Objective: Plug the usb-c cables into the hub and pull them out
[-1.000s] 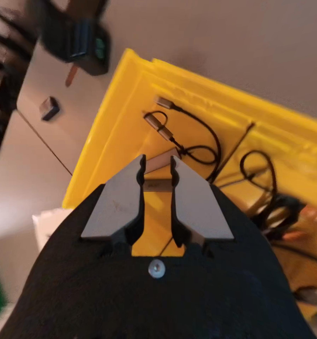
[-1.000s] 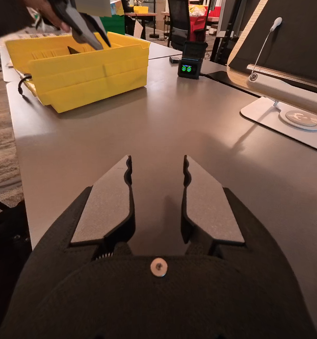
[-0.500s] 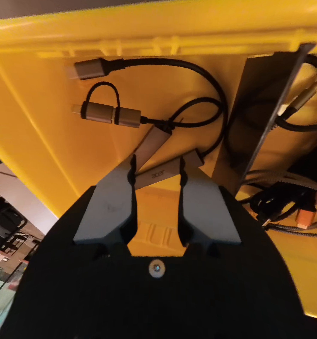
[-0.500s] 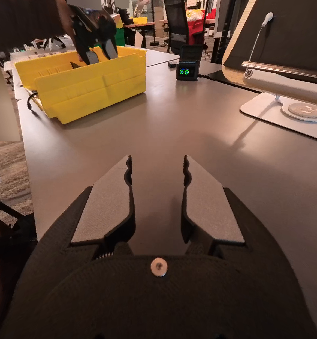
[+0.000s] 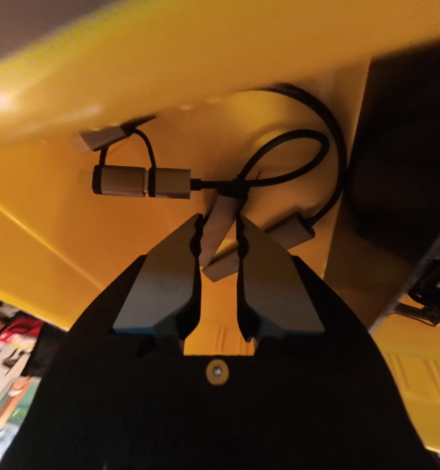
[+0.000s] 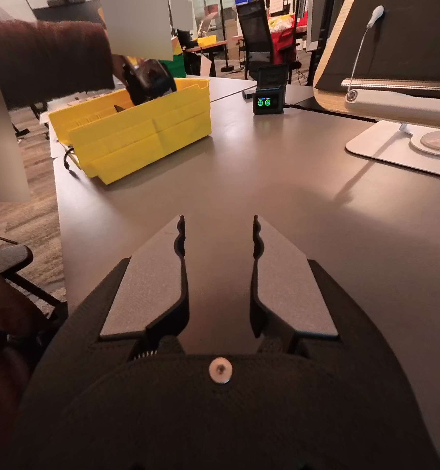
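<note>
With the left gripper (image 5: 218, 221) part-open astride the slim grey metal hub (image 5: 220, 223) in the yellow plastic bin (image 5: 61, 229), I would close squarely on its body (right gripper (image 6: 218, 220) idle, wide).

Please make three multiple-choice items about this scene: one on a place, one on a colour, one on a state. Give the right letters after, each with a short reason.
1. Where is the left gripper?
A. inside the bin
B. over the bare table
C. beside the monitor stand

2. What colour is the bin?
A. red
B. yellow
C. green

3. How is the right gripper?
A. shut on a cable
B. shut on nothing
C. open, holding nothing

Answers:
1 A: yellow bin walls, the cables and the hubs surround its fingers.
2 B: both views show it yellow.
3 C: bare table shows through the wide gap between its fingers.
</note>
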Tool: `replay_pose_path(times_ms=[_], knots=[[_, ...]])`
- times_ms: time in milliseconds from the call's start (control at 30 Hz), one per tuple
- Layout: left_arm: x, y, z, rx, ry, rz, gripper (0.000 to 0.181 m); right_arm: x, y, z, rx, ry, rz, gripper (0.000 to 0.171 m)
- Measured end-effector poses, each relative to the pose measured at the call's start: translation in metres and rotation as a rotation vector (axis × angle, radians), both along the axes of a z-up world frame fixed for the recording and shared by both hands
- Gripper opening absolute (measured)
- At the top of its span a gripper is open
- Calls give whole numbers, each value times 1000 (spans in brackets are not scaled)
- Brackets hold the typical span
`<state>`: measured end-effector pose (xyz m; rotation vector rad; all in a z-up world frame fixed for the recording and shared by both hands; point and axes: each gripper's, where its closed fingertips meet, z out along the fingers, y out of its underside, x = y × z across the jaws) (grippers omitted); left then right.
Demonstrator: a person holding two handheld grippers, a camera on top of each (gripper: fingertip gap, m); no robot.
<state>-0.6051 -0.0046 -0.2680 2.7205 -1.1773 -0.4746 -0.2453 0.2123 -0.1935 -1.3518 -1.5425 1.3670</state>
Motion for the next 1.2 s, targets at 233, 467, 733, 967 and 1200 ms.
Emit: replay_pose_path(times_ms=[233,467,733,967,1200], knots=[[6,-4,65,346,258,1,21,6,-10,8,-31,51,51,51],[17,-14,169,682,549,51,21,8,-23,6,51,56,76,52],[154,45,203,1020,341,108,21,10,-25,8,149,94,36,54],[324,119,67,674,-358,253,20,17,-19,9,243,112,-34,54],[357,140,19,576,-483,285,20,22,-26,5,298,109,-18,55]])
